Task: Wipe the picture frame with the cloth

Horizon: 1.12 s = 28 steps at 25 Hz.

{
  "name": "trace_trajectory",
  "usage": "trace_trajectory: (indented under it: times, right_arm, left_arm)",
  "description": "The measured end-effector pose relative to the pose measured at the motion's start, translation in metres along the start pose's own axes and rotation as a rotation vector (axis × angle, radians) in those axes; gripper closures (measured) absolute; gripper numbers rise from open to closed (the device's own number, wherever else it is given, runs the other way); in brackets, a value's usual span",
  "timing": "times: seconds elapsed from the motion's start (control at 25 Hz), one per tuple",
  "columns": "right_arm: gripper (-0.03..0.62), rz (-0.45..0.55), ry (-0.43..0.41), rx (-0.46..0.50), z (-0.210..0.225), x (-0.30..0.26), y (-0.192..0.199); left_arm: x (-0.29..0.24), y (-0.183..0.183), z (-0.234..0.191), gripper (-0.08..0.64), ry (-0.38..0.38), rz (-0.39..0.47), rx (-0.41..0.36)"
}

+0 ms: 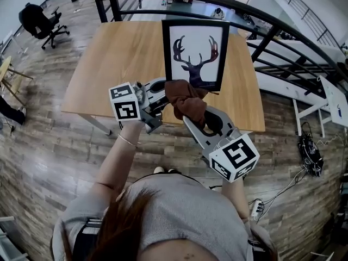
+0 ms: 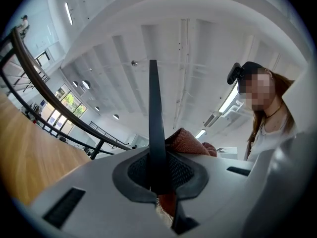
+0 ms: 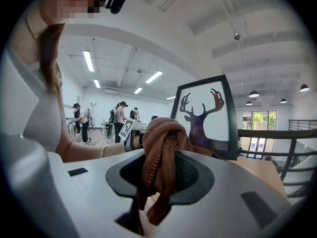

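Left gripper (image 1: 159, 93), over the near side of the wooden table (image 1: 109, 58), has its jaws almost together, clamped on the thin lower-left edge of the picture frame (image 1: 194, 52). The frame stands upright over the table with its deer print facing the person. Right gripper (image 1: 191, 116) is closed tight on the bunched brown cloth (image 1: 184, 98), which sits at the frame's bottom-left corner, just beside the left gripper.

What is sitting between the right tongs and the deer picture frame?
A bunched brown cloth, pinched in the right tongs, fills the stretch up to the picture frame's lower edge. The head view shows it best.
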State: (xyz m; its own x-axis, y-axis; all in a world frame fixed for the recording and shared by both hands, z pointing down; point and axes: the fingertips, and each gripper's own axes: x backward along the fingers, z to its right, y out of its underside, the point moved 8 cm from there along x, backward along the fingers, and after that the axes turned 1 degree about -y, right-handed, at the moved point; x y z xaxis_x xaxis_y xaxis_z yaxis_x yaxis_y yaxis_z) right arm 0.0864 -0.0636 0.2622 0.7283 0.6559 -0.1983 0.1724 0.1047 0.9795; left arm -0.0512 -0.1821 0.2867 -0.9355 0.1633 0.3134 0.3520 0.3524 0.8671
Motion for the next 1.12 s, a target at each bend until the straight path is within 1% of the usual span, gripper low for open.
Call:
trace_trajectory:
  times: [0.08, 0.2, 0.28, 0.32, 0.48, 0.56, 0.64, 0.72, 0.8, 0.88, 0.92, 0.96, 1.0, 1.12]
  right_arm:
    - [0.459, -0.007, -0.033, 0.003, 0.001, 0.005, 0.002]
    - [0.459, -0.060, -0.059, 0.042, -0.002, 0.007, 0.010]
    - [0.459, -0.054, -0.068, 0.037, -0.004, 0.009, 0.012]
    - [0.459, -0.049, -0.085, 0.035, -0.005, 0.010, 0.011]
    - [0.459, -0.063, -0.158, 0.083, -0.010, 0.019, 0.006]
    - [0.459, -0.017, -0.193, 0.044, -0.007, 0.028, 0.001]
    - [0.459, 0.083, -0.211, -0.044, 0.003, 0.038, -0.010]
    - [0.459, 0.225, -0.174, -0.164, 0.020, 0.049, -0.027]
    - [0.459, 0.393, -0.109, -0.276, 0.042, 0.060, -0.048]
    - [0.459, 0.550, -0.051, -0.332, 0.062, 0.071, -0.071]
    - [0.459, 0.604, -0.021, -0.335, 0.071, 0.077, -0.082]
    - [0.459, 0.633, 0.012, -0.324, 0.078, 0.081, -0.092]
    - [0.459, 0.637, 0.051, -0.295, 0.083, 0.082, -0.101]
    - [0.459, 0.566, 0.208, -0.132, 0.087, 0.072, -0.124]
  left_arm:
    - [-0.001, 0.000, 0.001, 0.522, 0.001, 0.007, -0.007]
    - [-0.001, 0.001, 0.001, 0.522, -0.011, 0.006, -0.014]
    - [-0.001, 0.000, 0.002, 0.522, -0.010, 0.005, -0.014]
    - [-0.001, 0.000, 0.002, 0.522, -0.010, 0.002, -0.019]
    - [0.000, -0.001, 0.001, 0.522, -0.016, -0.009, -0.032]
    - [0.000, -0.002, 0.001, 0.522, -0.018, -0.009, -0.037]
    - [0.000, -0.002, 0.002, 0.522, -0.011, -0.006, -0.025]
    - [-0.001, -0.002, 0.002, 0.522, 0.008, -0.004, 0.000]
    - [-0.001, -0.003, 0.004, 0.522, 0.016, -0.008, 0.011]
    - [-0.001, -0.003, 0.004, 0.522, 0.009, -0.020, 0.013]
    - [0.000, -0.003, 0.003, 0.522, 0.003, -0.028, 0.012]
    - [0.000, -0.002, 0.003, 0.522, -0.002, -0.036, 0.012]
    - [0.001, -0.001, 0.002, 0.522, -0.005, -0.043, 0.013]
    - [0.002, -0.001, 0.003, 0.522, 0.005, -0.060, 0.013]
